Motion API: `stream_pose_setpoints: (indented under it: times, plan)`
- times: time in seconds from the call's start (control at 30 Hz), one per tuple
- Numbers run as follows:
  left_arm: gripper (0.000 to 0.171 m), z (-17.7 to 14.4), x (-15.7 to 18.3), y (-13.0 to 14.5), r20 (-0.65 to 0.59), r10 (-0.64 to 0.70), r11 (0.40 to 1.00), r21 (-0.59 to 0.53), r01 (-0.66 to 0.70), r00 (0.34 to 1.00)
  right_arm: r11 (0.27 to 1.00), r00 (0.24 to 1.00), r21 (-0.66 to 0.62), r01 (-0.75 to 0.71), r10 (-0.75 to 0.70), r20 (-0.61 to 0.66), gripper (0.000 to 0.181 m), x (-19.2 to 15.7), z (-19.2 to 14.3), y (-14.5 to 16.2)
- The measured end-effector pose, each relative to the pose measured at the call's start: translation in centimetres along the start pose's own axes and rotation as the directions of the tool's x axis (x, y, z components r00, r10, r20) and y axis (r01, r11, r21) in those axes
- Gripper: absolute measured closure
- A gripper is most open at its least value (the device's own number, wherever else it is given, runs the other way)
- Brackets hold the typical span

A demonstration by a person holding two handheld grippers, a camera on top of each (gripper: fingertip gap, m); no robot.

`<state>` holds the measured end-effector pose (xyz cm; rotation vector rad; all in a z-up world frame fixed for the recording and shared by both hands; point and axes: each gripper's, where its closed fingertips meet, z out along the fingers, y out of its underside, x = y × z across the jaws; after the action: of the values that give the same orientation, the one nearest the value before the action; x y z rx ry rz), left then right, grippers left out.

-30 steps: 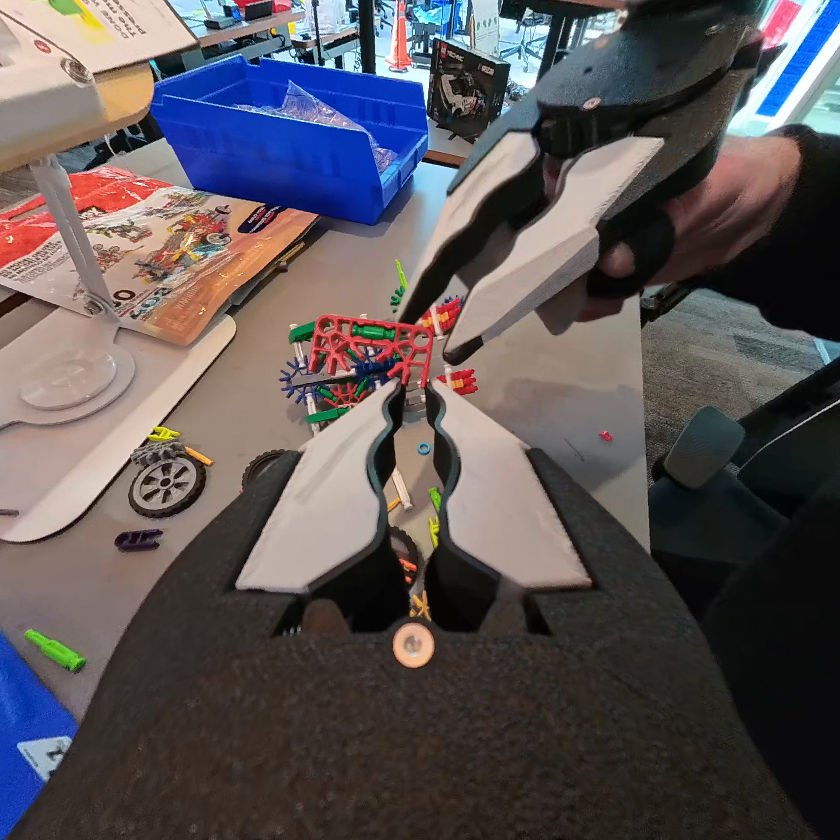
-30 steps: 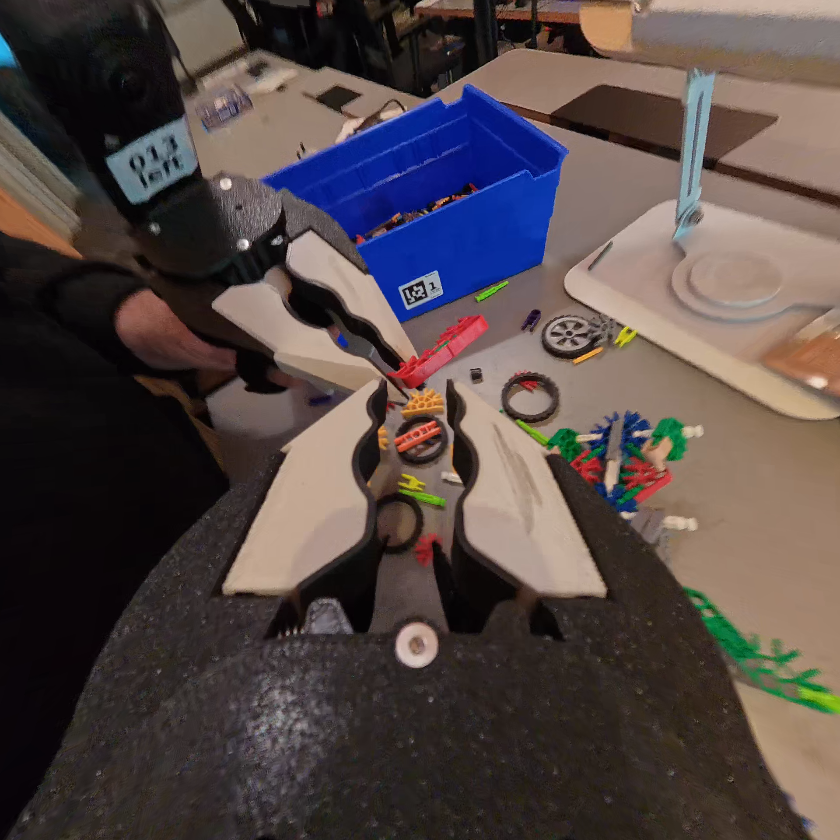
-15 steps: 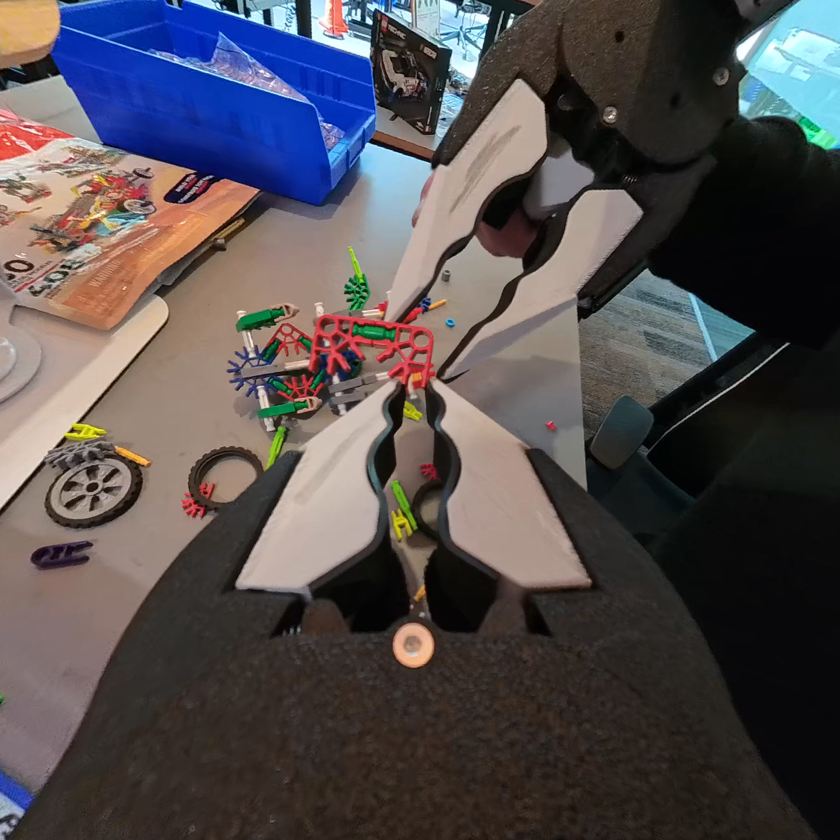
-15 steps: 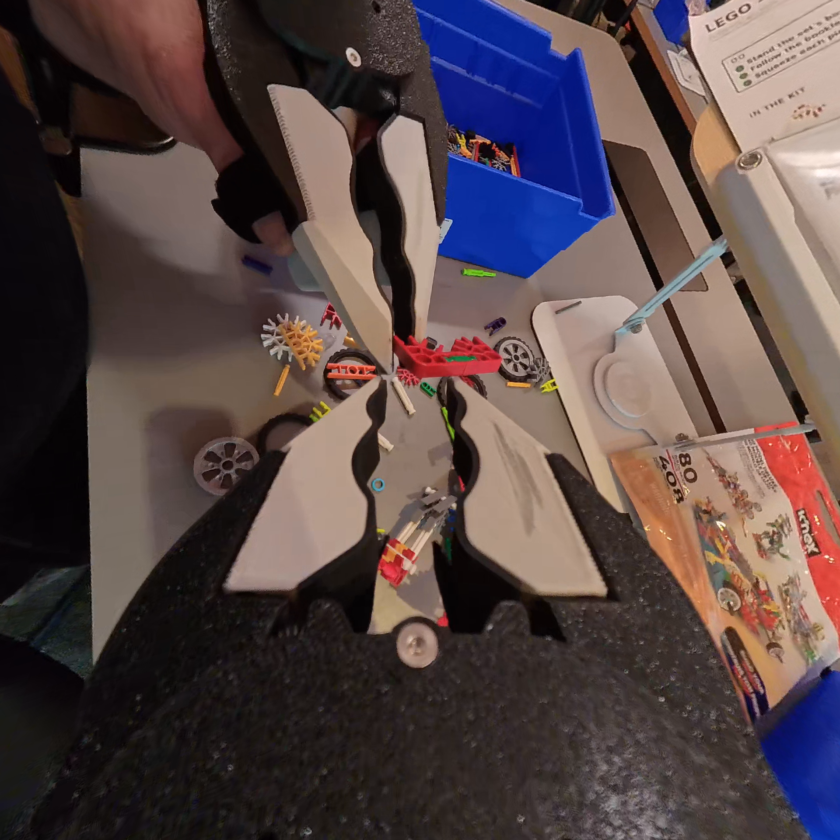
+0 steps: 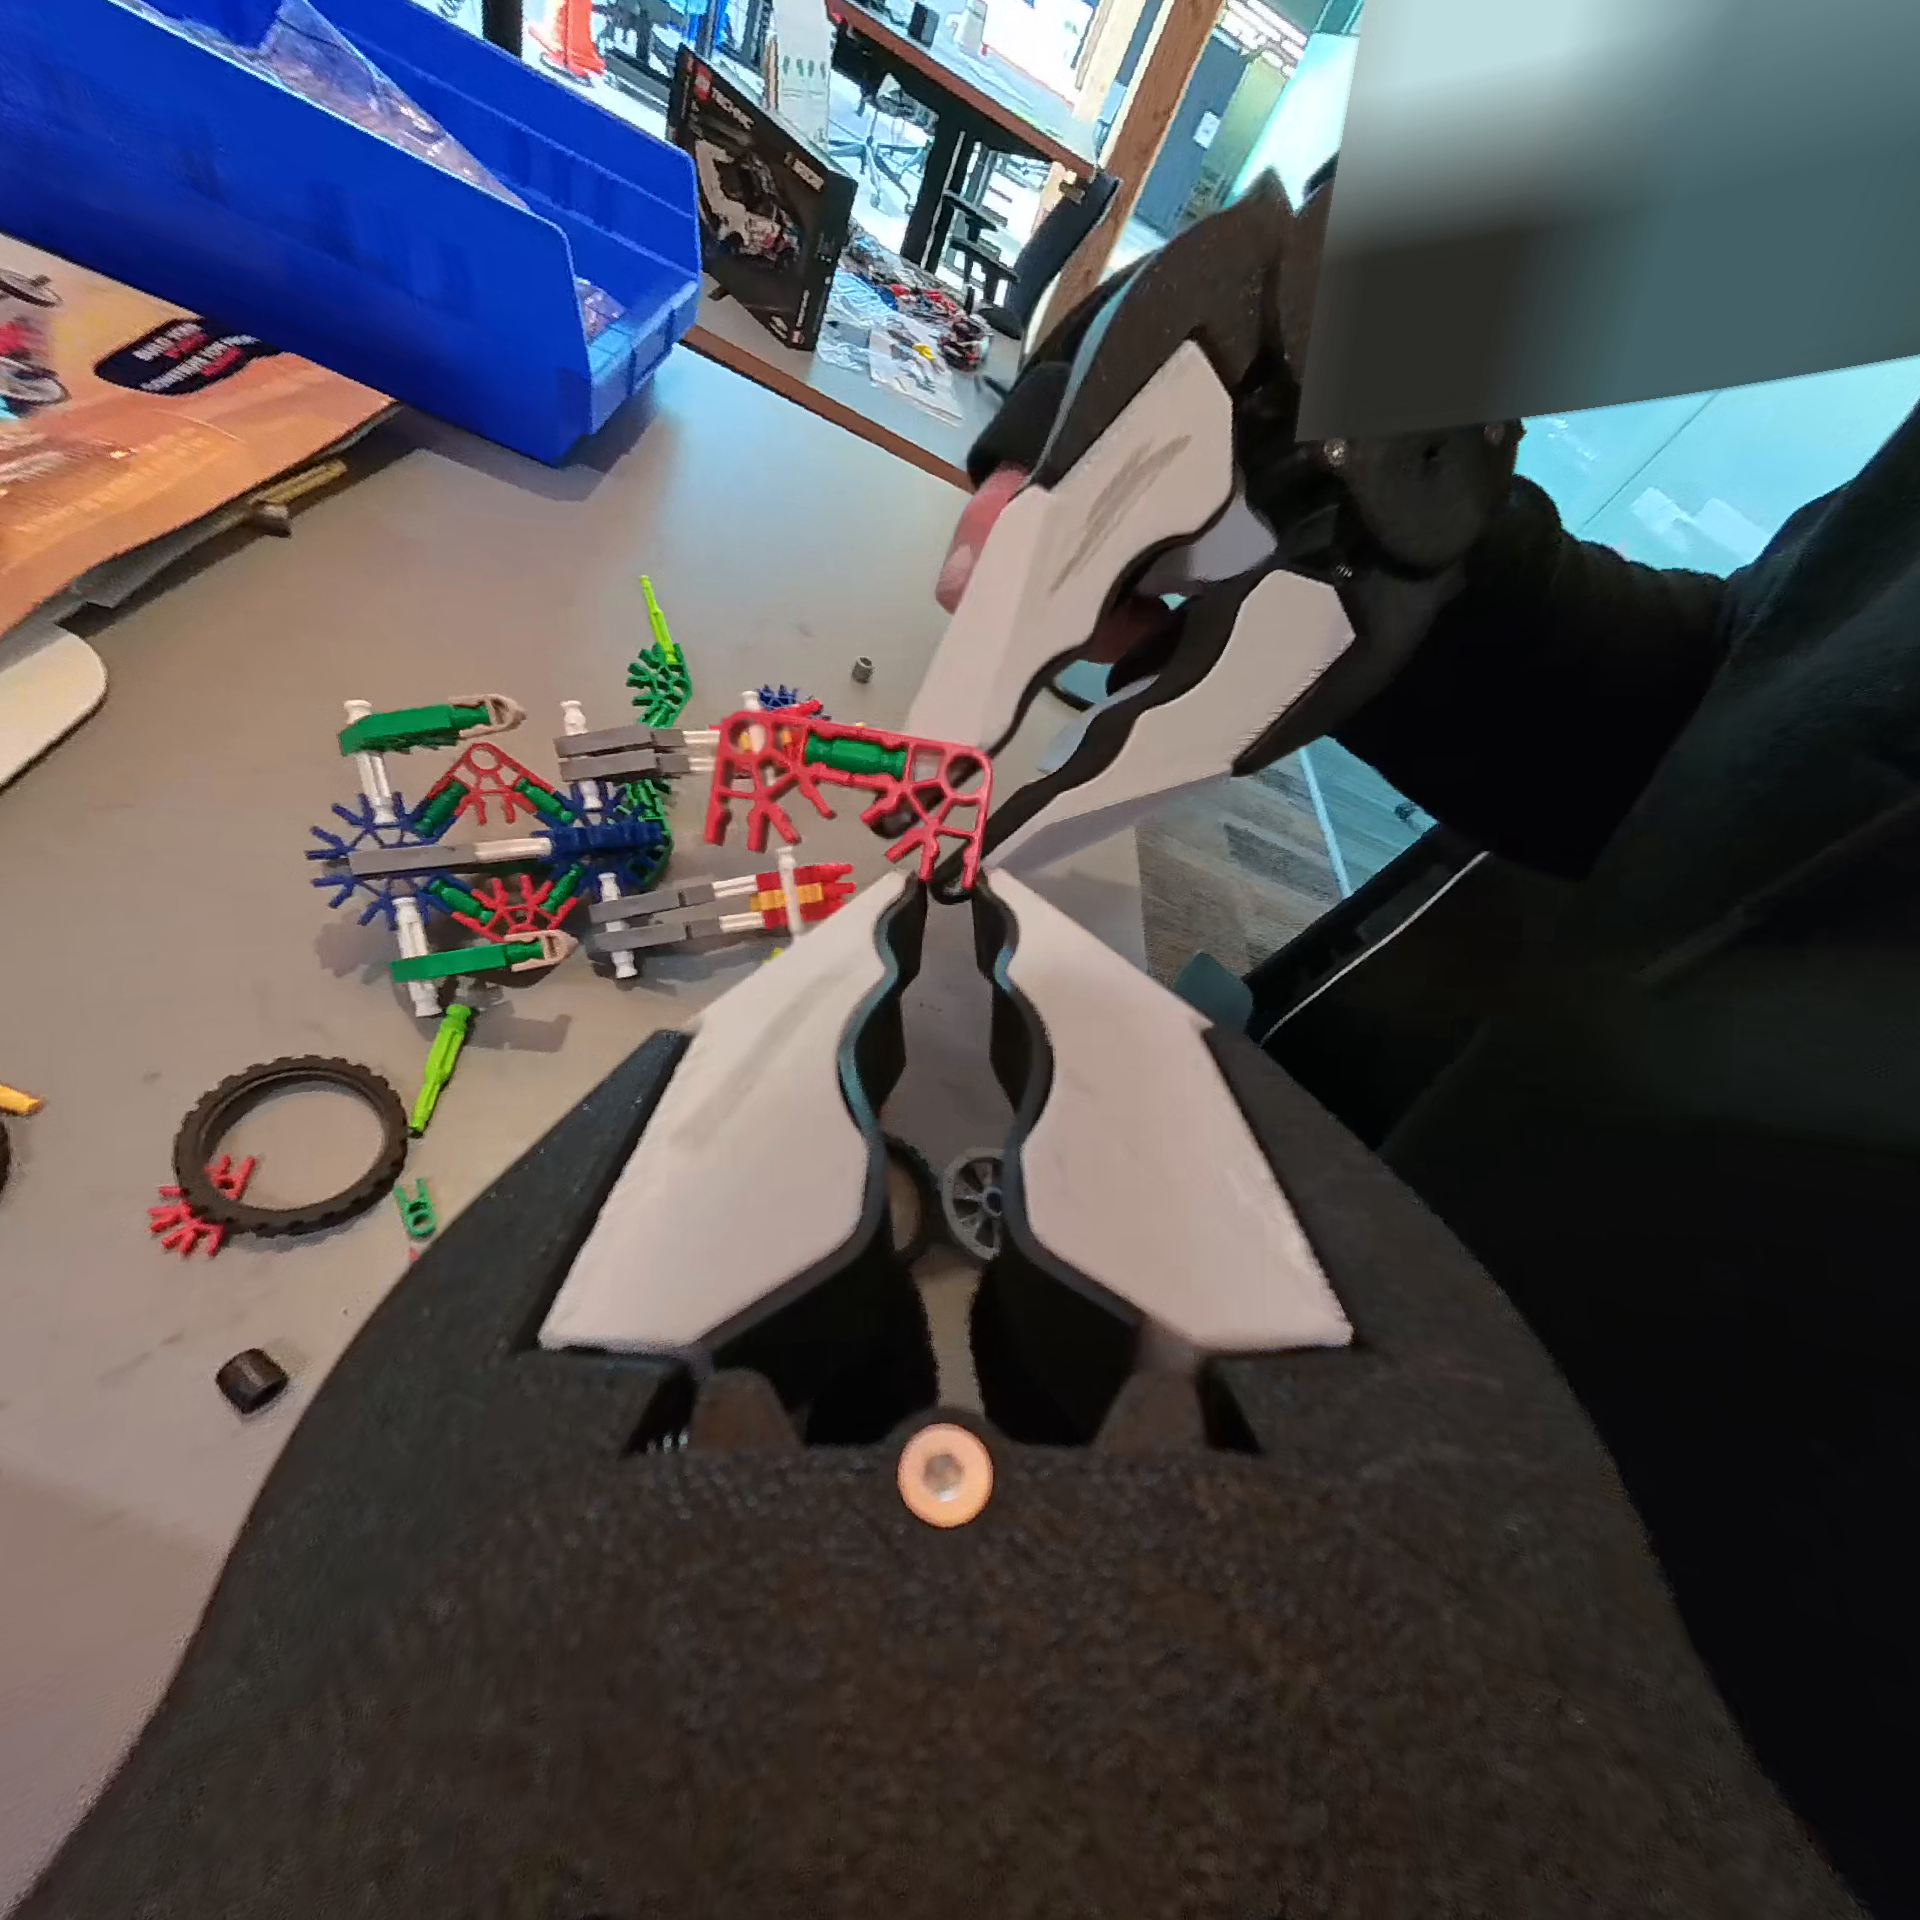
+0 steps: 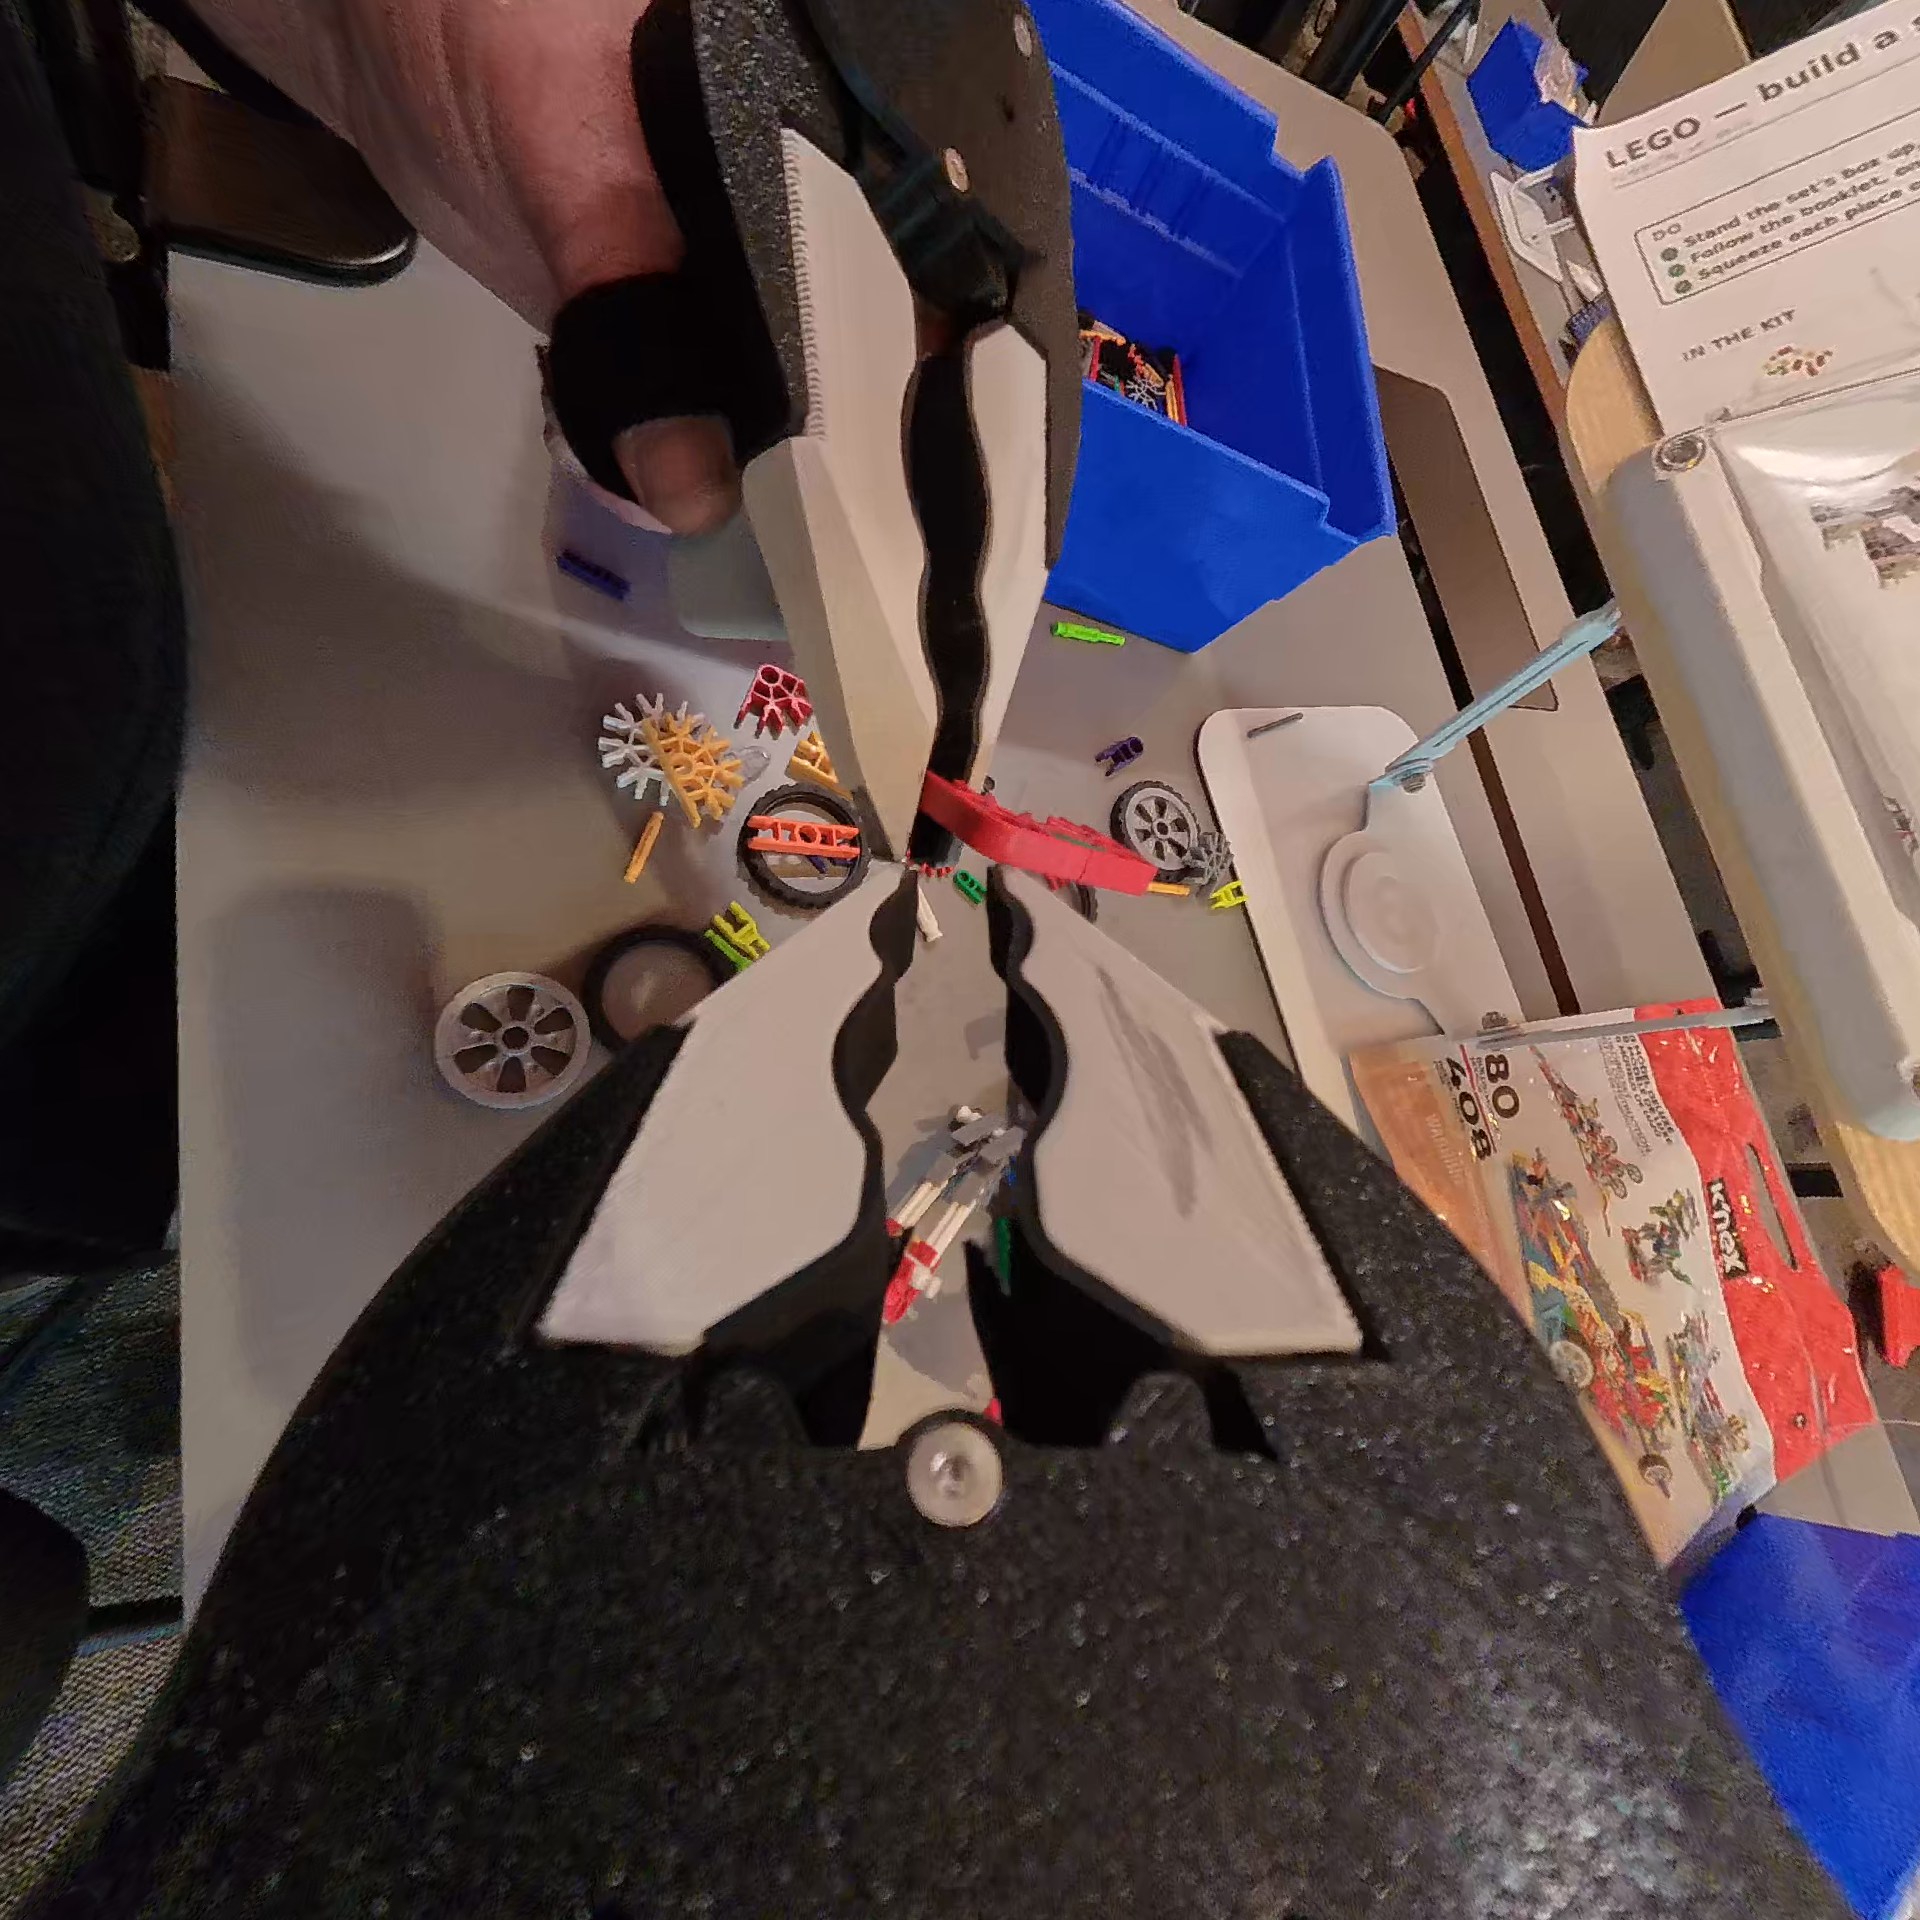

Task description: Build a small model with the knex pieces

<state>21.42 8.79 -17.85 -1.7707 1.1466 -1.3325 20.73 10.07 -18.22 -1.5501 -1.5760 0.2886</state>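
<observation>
Right, red lattice panel [image 5: 847, 784] is up off the surface [image 5: 187, 852], its corner pinched in my left tongs [image 5: 948, 883]. My right tongs [image 5: 992, 831] hang unclenched just beside that corner; I'd keep the pinch firm and level.

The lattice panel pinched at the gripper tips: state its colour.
Red; the lattice panel carries a green rod and shows best in the left wrist view.

A flat red plastic lattice panel [image 5: 847, 784] with a green rod clipped into it is held above the grey table, pinched at one corner by the left gripper [image 5: 948, 883], closed on it.
</observation>
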Motion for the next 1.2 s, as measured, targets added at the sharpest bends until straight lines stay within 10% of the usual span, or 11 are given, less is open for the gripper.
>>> stream_pose_setpoints:
  times: [1.2]
  plan:
    - [0.171, 1.4, 3.4, 3.1, -0.203, -0.136, 0.975, -0.204, 0.094, 0.970, 1.000, 1.000, -0.011, 0.017, -0.017, -0.018, 0.152, -1.8, -0.8, 0.0]
